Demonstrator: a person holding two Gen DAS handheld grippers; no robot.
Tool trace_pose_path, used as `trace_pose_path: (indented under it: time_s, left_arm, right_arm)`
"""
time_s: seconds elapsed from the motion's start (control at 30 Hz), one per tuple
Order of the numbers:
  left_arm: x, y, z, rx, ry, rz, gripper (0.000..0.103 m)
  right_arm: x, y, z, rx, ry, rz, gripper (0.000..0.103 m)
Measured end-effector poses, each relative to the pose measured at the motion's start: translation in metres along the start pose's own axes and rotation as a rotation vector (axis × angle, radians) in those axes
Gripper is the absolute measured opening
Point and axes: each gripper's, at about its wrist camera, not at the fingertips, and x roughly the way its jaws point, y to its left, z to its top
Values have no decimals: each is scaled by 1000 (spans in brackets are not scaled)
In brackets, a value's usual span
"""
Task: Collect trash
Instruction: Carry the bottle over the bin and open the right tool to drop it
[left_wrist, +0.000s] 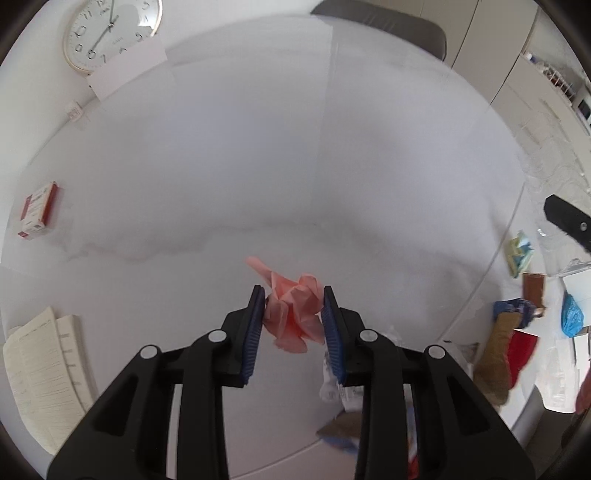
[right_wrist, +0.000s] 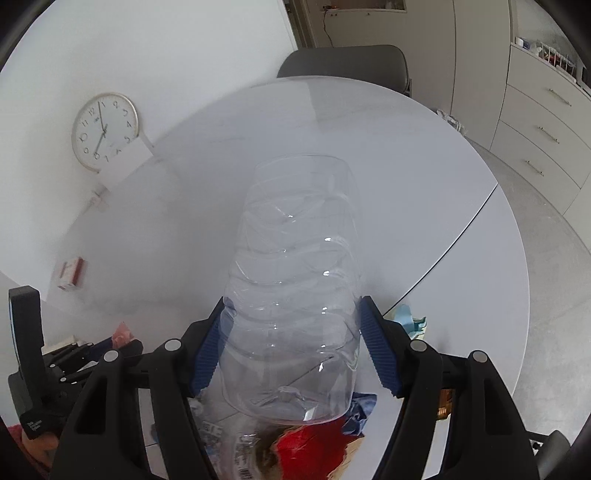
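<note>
My left gripper (left_wrist: 293, 314) is shut on a crumpled pink paper (left_wrist: 293, 308), held above the white round table (left_wrist: 258, 166). My right gripper (right_wrist: 295, 336) is shut on a clear, empty plastic bottle (right_wrist: 295, 280) whose base points away from me. Below the bottle lies a pile of trash: red (right_wrist: 310, 441) and blue wrappers (right_wrist: 360, 410) and a labelled clear wrapper (right_wrist: 229, 443). The same pile shows at the right in the left wrist view (left_wrist: 513, 343). The left gripper's body (right_wrist: 33, 362) shows at the left edge of the right wrist view.
A red and white box (left_wrist: 38, 210) lies at the table's left. An open booklet (left_wrist: 40, 376) lies near the front left. A wall clock (left_wrist: 110, 31) leans at the back. A grey chair (right_wrist: 347, 64) stands behind the table. Drawers (right_wrist: 539, 129) stand at the right.
</note>
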Motion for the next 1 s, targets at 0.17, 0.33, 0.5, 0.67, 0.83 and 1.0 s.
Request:
trace_pose_path:
  time_s: [0.17,0.33,0.5,0.67,0.83,1.0]
  left_arm:
    - [-57,1,-11,10,-76,-39,31]
    - [-106,1,-22,43,-144,-106,31]
    - [-146,-29,-36,118,-182,-167,31]
    - [-164,-79,-52,191,-196,-233,31]
    - [-174,-127,-74,251,-184,-309,31]
    - [-174,-178,-99,323,-156,-359,31]
  right_arm:
    - [-44,7,-7,18,-27,48,70]
    - [-97,4,-31,-18,-63,42,70]
    - [-151,-22,-60,-7,-106,21,70]
    - [-191,-72,-99,51,-124,-43,70]
    - [-210,-128,-135,125,-115,-119,70]
    - [-203,-170,-162,164,-91,-163,70]
